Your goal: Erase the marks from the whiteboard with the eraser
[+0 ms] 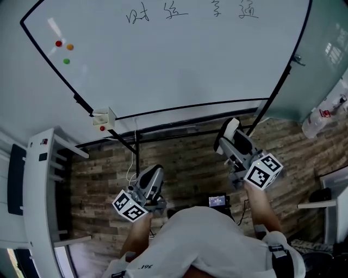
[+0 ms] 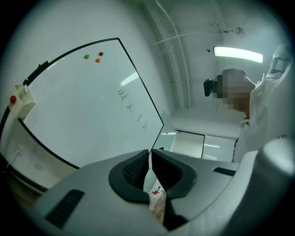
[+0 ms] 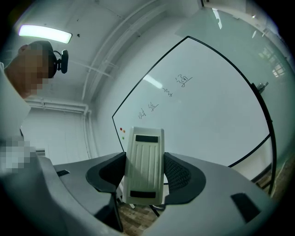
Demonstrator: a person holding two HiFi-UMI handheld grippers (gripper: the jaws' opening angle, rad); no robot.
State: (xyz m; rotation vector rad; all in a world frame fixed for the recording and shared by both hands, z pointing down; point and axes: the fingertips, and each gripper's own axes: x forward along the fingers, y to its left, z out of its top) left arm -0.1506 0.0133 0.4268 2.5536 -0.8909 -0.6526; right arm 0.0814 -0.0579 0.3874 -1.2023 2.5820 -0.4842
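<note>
Head view, looking down. A whiteboard (image 1: 179,59) in a black frame fills the upper field. It stands on a dark stand above a wood-plank floor (image 1: 185,163). A row of handwritten marks (image 1: 187,12) runs along the board's top edge. Three magnets (image 1: 64,50), red, orange and green, sit near its left edge. A small pale box (image 1: 104,118) hangs at the lower left corner of the frame.

The right gripper (image 1: 228,137) is clenched on the eraser (image 1: 230,128). The eraser is held below the board's lower edge, apart from the board and well apart from the marks. The left gripper (image 1: 154,175) is held lower and to the left, over the floor. The person's white shirt (image 1: 212,244) fills the bottom of the field.

Right gripper view. The eraser (image 3: 145,156), pale and ribbed with a dark strip at each end, stands upright between the two pads. Both pads press on its sides. Behind it lie the whiteboard (image 3: 207,120), the marks (image 3: 166,92) and the magnets (image 3: 122,133).

Left gripper view. The left gripper (image 2: 150,159) has its pads drawn together, with only a thin slit between them and nothing in it. The whiteboard (image 2: 78,110) lies beyond, to the left. On it show the marks (image 2: 132,109) near the right edge and the magnets (image 2: 94,56) near the top. The box (image 2: 22,99) sits at the far left corner.
</note>
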